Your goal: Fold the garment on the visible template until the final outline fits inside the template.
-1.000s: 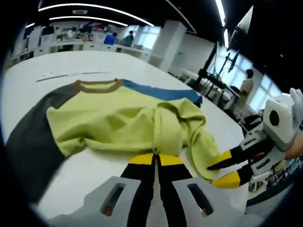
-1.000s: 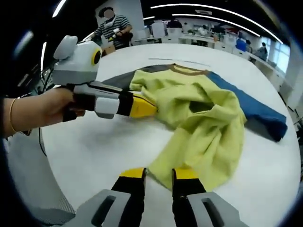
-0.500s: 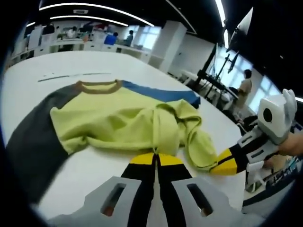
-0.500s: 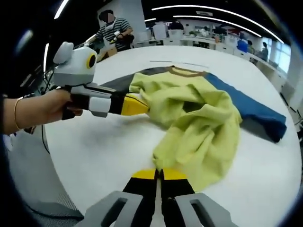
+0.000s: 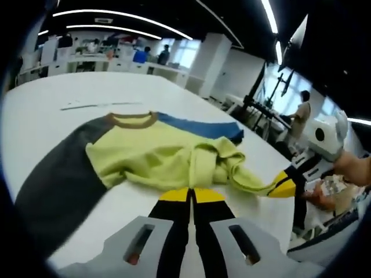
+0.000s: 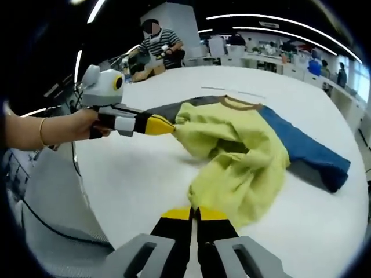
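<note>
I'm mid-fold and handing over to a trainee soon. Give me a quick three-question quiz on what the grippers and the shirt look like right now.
1. True or false: the left gripper is shut on the garment.
2. Multiple choice: the sleeve lying flat toward the right of the right gripper view is A) red B) blue C) white.
3. Fill in: the right gripper pinches the ______-coloured hem of the garment.

Key: 1 true; 2 B; 3 yellow-green.
</note>
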Demonstrator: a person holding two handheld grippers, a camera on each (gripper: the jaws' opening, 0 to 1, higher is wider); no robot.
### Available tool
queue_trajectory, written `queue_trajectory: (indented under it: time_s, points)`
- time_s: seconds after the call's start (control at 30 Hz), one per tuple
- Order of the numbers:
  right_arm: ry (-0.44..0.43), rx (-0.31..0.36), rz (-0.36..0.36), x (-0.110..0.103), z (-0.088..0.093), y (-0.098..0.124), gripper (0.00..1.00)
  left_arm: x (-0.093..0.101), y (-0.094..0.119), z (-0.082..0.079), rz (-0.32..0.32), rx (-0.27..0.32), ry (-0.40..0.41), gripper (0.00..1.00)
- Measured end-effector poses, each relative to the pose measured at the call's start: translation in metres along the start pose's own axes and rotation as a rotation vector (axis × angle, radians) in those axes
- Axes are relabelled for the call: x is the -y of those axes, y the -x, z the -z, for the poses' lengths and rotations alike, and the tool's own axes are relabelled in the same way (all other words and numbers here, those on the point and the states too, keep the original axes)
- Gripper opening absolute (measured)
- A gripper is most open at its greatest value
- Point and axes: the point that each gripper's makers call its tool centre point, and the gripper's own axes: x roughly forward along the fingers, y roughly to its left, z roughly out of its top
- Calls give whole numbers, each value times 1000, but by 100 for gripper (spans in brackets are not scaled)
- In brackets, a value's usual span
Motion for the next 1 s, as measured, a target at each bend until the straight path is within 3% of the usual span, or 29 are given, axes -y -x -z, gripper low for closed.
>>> queue_trajectory:
  time_s: [0.23,0.53,1.0]
  points:
    - [-9,12,-48,10,-1,20,0,-2,29,-11,-25,40,3,0]
    - [2,33,-69,22,0,36,0,-3,60,-12,-52,55,-7,0]
    - [49,26,-45,32,11,47,0,-5,111,-10,-87,80,9,0]
